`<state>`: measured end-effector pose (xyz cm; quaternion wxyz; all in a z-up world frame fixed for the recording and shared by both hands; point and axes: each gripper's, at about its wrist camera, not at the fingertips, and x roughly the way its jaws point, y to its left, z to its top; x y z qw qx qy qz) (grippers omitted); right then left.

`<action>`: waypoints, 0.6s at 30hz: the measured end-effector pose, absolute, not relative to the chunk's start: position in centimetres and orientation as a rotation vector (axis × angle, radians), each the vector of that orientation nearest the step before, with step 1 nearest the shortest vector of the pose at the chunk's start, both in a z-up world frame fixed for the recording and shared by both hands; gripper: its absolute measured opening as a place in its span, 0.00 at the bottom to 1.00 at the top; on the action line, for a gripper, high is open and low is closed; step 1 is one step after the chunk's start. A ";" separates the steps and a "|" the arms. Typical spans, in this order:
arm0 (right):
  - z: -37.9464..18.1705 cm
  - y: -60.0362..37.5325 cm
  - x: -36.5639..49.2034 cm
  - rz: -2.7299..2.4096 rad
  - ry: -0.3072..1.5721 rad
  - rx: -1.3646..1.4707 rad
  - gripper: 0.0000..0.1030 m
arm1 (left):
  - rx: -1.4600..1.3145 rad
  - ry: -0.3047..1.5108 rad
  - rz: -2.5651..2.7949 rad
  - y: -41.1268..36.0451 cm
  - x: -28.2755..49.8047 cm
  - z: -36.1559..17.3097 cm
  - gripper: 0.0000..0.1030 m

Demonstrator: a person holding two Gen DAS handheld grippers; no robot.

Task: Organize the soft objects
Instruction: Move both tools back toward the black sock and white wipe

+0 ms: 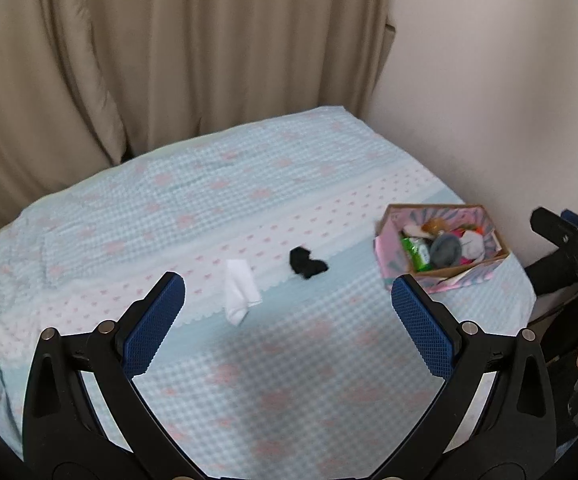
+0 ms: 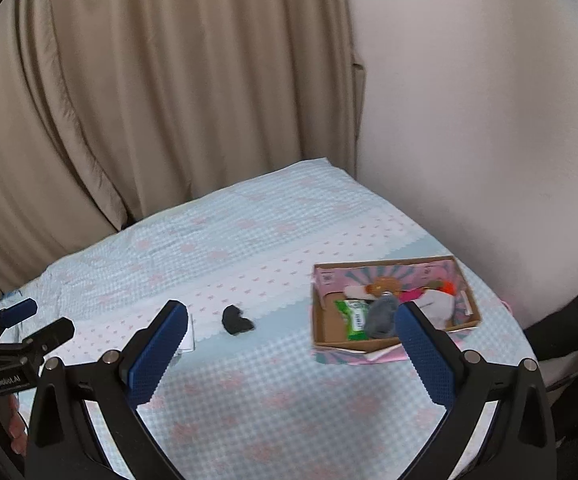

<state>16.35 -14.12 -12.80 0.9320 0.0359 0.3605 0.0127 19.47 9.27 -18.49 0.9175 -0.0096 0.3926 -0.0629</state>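
A white sock (image 1: 240, 295) and a crumpled black sock (image 1: 306, 266) lie on the blue-and-pink checked bedspread (image 1: 273, 380). A pink cardboard box (image 1: 393, 258) at the right holds several soft items. My left gripper (image 1: 288, 300) is open and empty, above the bed just short of the socks. In the right wrist view the black sock (image 2: 237, 321) lies ahead, the white sock (image 2: 188, 338) is mostly hidden behind my left finger, and the box (image 2: 325, 328) is at the right. My right gripper (image 2: 292, 328) is open and empty.
Beige curtains (image 1: 169, 60) hang behind the bed and a white wall (image 1: 489, 100) runs along its right side. The right gripper shows at the right edge of the left wrist view (image 1: 569, 240); the left gripper shows at the left edge of the right wrist view (image 2: 29, 324).
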 end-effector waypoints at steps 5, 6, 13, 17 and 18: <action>-16.5 -10.0 18.5 0.077 0.760 0.024 1.00 | -0.018 0.824 -0.130 11.2 21.2 -23.5 1.00; -17.8 -8.9 19.3 0.094 0.768 0.012 1.00 | -0.020 0.834 -0.128 11.7 21.8 -25.0 1.00; -26.3 -4.4 23.6 0.167 0.810 -0.026 1.00 | -0.078 0.866 -0.135 13.0 25.8 -34.3 0.99; -31.2 -3.3 26.2 0.183 0.827 -0.021 1.00 | -0.107 0.888 -0.135 12.9 28.6 -39.4 0.96; -32.6 -3.1 27.1 0.183 0.841 -0.017 1.00 | -0.110 0.897 -0.137 12.9 29.4 -40.8 0.93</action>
